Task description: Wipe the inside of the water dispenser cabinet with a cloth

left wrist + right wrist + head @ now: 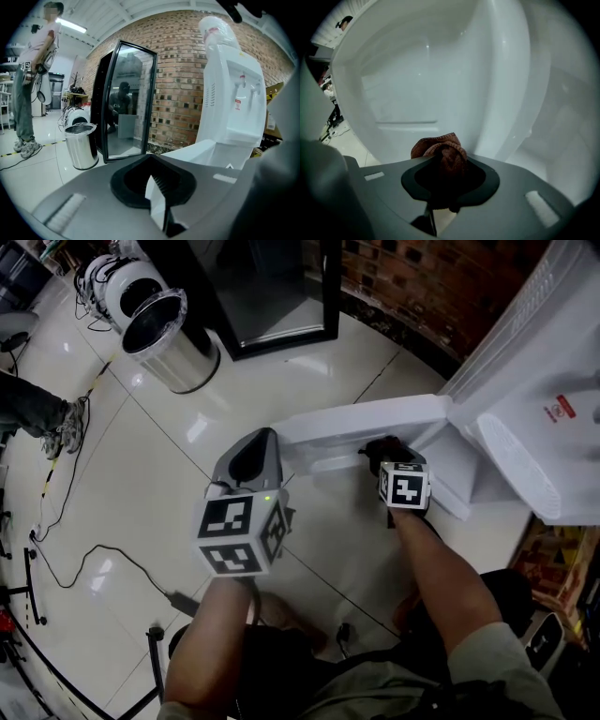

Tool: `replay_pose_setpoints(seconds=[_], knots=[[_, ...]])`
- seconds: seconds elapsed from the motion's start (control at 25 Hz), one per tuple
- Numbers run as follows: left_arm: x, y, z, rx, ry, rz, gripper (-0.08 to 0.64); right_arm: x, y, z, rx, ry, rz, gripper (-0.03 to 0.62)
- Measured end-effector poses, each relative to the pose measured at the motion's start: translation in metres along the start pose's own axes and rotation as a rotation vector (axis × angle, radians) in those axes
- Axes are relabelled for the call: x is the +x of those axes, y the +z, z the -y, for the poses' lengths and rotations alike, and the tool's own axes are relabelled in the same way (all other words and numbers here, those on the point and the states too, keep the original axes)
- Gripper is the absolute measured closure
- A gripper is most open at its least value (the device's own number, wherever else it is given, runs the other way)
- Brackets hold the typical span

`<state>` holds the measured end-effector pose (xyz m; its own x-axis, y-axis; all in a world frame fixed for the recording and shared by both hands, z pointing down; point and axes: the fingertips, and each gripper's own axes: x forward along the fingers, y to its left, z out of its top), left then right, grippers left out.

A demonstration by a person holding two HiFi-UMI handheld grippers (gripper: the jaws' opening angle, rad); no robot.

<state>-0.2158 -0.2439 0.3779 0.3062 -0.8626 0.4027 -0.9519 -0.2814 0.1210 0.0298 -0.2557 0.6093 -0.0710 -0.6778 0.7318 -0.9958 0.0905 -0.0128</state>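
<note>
The white water dispenser [525,427] is the biggest thing here, w/ its low cabinet [417,84] open at the bottom. The cabinet door [366,423] is swung out to the dispenser's left. A brick wall [178,93] runs behind the dispenser. Further left of the dispenser along that wall is a black-framed glass door [124,101], then a steel bin [173,338] on the tiled floor, and a person [28,93] stands well off beyond the bin.

The right gripper [384,457] reaches into the dispenser's cabinet, tips pointing at the white inner wall. Its jaws are part-way closed and clamped on a brown cloth [443,157]. The cloth is bunched btwn the pads, w/ a rumpled wad sticking out past the tips toward the cabinet's back wall. Whether the wad touches the wall can't be told.

The left gripper [157,201] hangs outside the dispenser near the free end of the cabinet door. Its jaws are fully together w/ nothing btwn them.

Writing: a red-and-white label [238,104] sits on the dispenser's front by the taps, too small to read. Each gripper's cube carries b/w square markers, no text.
</note>
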Motion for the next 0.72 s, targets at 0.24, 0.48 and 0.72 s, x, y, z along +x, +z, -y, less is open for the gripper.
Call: replay_pose_setpoints(seconds=[0.24, 0.48, 0.72], knots=[[0.0, 0.0, 0.0, 0.0, 0.011, 0.0, 0.56, -0.017, -0.003, 0.018, -0.009, -0.027, 0.017, 0.49], [-0.001, -0.001, 0.002, 0.005, 0.015, -0.005, 0.56, -0.032, -0.005, 0.031, -0.024, -0.073, 0.031, 0.489], [-0.001, -0.001, 0.001, 0.005, 0.017, -0.004, 0.56, -0.032, -0.012, 0.058, 0.009, -0.152, 0.009, 0.489]])
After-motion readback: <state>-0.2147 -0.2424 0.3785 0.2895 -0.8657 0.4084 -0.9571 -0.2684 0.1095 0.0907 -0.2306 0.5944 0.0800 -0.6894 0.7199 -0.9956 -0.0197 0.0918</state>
